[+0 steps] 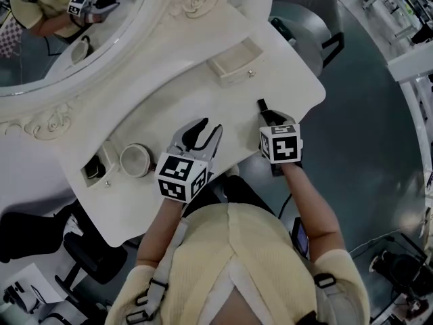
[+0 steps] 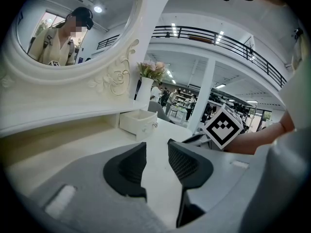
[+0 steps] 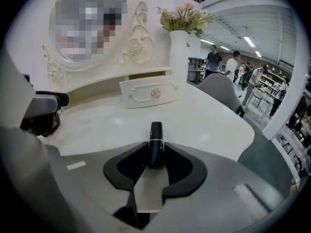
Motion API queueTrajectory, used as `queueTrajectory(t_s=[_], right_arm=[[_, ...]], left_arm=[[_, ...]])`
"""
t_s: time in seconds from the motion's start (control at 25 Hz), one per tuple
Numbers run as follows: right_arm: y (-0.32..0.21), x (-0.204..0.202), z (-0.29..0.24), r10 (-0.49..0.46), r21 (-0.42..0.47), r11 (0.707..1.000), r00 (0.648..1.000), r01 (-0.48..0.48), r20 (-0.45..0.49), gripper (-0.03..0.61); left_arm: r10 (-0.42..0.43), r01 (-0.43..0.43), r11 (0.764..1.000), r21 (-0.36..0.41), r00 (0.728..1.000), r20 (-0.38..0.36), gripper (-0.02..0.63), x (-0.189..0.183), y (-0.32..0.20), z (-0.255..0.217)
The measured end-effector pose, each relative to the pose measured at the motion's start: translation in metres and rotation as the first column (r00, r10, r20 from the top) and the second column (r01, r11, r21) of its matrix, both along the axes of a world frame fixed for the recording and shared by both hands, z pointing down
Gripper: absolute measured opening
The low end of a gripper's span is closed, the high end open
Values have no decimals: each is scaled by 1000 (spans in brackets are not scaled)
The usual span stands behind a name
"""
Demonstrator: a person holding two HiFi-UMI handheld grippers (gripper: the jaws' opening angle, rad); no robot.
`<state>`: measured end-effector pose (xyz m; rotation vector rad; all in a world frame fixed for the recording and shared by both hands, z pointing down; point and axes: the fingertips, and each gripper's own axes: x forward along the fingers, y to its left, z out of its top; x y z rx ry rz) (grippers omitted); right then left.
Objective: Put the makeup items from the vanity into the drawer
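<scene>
A black lipstick tube (image 3: pixel 156 135) with a thin gold band stands between the pads of my right gripper (image 3: pixel 156 155), which is shut on it just above the white vanity top (image 3: pixel 204 118). In the head view the tube (image 1: pixel 262 105) pokes out beyond that gripper (image 1: pixel 269 119) near the vanity's right end. My left gripper (image 1: pixel 203 131) hovers over the middle of the top, open, with nothing between its fingers (image 2: pixel 182 161). A small white drawer (image 1: pixel 233 63) with a crystal knob stands pulled out at the back right; it also shows in the right gripper view (image 3: pixel 150 93).
A round white jar (image 1: pixel 135 160) sits at the left beside another pulled-out drawer (image 1: pixel 95 168) with something dark inside. The oval mirror (image 1: pixel 61 32) rises behind. A vase of flowers (image 3: pixel 179 42) stands past the right drawer. A grey chair (image 1: pixel 308 19) is beyond the vanity's right end.
</scene>
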<state>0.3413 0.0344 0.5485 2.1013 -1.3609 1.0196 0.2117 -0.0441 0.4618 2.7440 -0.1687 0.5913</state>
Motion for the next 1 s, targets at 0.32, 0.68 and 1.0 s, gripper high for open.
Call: queueTrajectory(t_s=[0.32, 0.68, 1.0], right_arm=[[-7, -3, -10, -66, 8, 998, 997, 66, -29, 103], [-23, -7, -53, -137, 89, 986, 989, 141, -54, 101], [-53, -2, -101, -192, 165, 964, 976, 207, -103, 101]], left_arm=[[-29, 29, 1000, 12, 1000, -7, 141, -6, -12, -3], [-65, 67, 997, 31, 997, -51, 140, -8, -28, -23], [-104, 110, 992, 58, 990, -96, 140, -3, -57, -45]])
